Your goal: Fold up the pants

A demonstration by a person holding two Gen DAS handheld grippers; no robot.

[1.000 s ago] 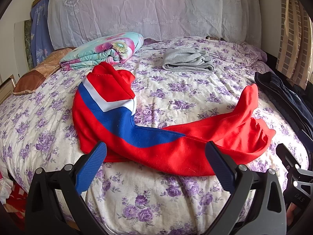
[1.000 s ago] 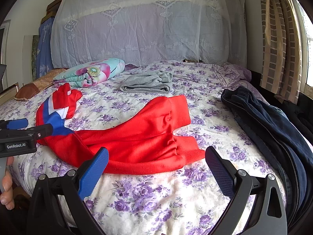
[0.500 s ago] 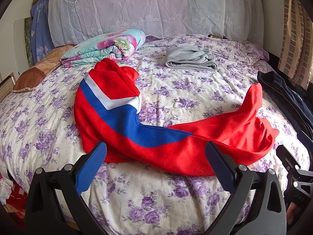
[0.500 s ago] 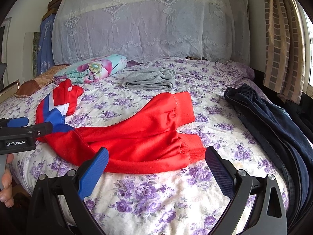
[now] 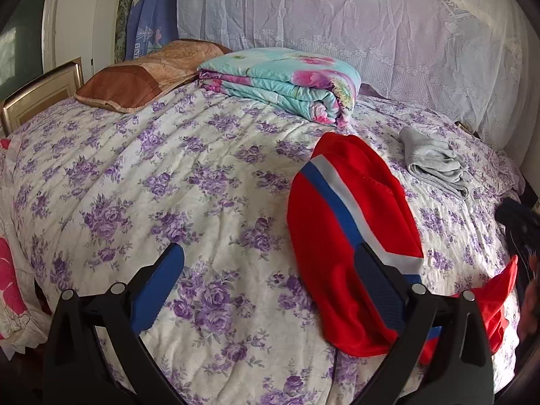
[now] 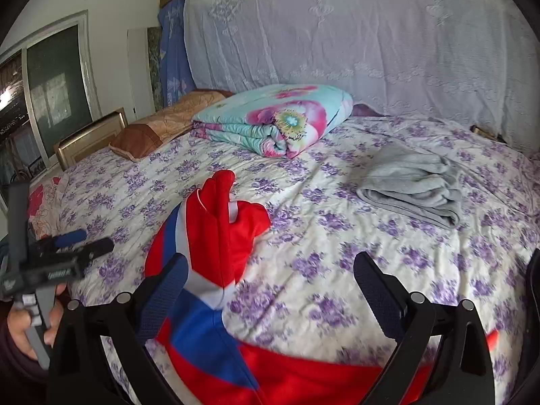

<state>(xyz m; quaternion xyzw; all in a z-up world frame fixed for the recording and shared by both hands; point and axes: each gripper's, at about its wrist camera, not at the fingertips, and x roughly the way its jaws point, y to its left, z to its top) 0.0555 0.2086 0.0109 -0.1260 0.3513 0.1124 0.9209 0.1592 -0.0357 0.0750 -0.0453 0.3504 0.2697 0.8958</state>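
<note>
— Where have the pants got to?

— The red track pants are lying on the bed, on the purple-flowered bedspread, near the front edge. They're crumpled, not flat. One end, with the blue and white stripe, is heaped up toward the middle of the bed; the rest trails along the front edge toward the right side.

— And the left tongs?

— Spread wide, holding nothing. One blue pad sits over bare bedspread, the other is in front of the striped part of the pants. From here I can't tell whether that pad is touching the cloth or just above it.

— The right tongs?

— Also wide open and empty. The pants run beneath them: the left finger is in front of the blue and white patch, the right finger over flowered bedspread. You can see the left tongs off to the side from there too, with the person's hand wrapped round the grip.

— What else is on the bed?

— A folded floral quilt in turquoise and pink, toward the headboard. A brown pillow just to its left. A folded grey garment well apart from the red pants, farther right. A dark navy garment shows at the right edge. A white lace cover drapes the headboard behind it all.
</note>
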